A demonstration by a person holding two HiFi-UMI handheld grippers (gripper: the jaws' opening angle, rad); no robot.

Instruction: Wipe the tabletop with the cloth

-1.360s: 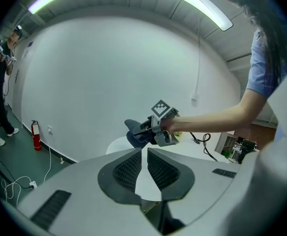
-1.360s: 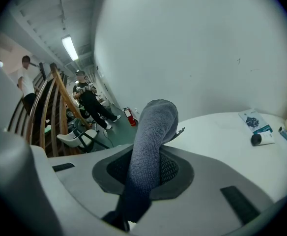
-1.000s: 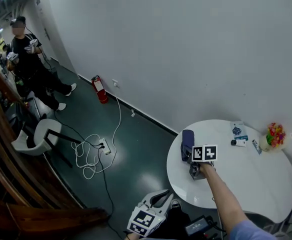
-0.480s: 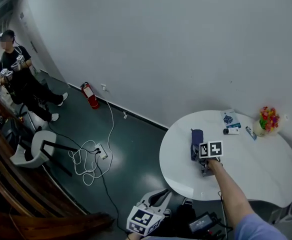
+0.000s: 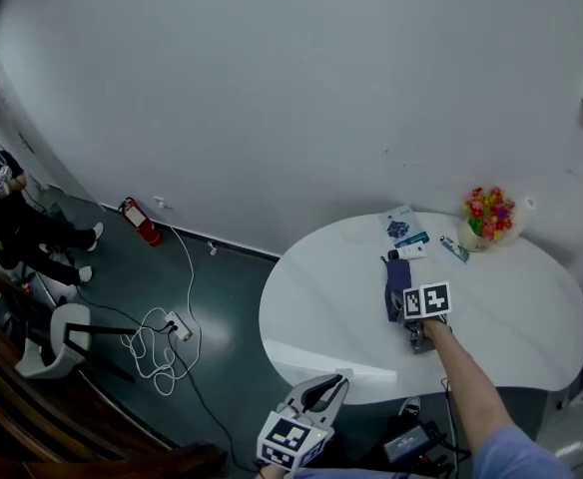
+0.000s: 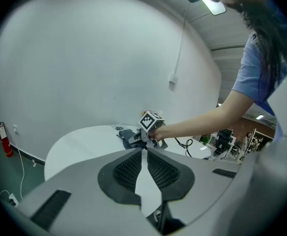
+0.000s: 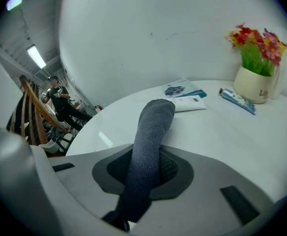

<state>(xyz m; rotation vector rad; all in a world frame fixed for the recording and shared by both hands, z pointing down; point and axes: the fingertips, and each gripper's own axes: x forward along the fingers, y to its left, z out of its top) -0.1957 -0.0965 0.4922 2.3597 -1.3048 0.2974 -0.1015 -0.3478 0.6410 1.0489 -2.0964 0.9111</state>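
Right gripper view | right claw [image 7: 142, 173] squeezes the dark cloth [image 7: 151, 127], lying mid table [image 7: 222, 146] | left claw [image 6: 144, 162] pinched closed, empty, off the near edge | looks like wiping; next: slide cloth flat across.

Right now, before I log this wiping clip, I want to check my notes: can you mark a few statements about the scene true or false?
1. The right gripper is shut on the cloth. True.
2. The left gripper holds a second cloth. False: its jaws are together with nothing between them.
3. The flower pot stands in the middle of the table. False: it stands near the far edge, by the wall.
4. A booklet lies on the table beyond the cloth. True.
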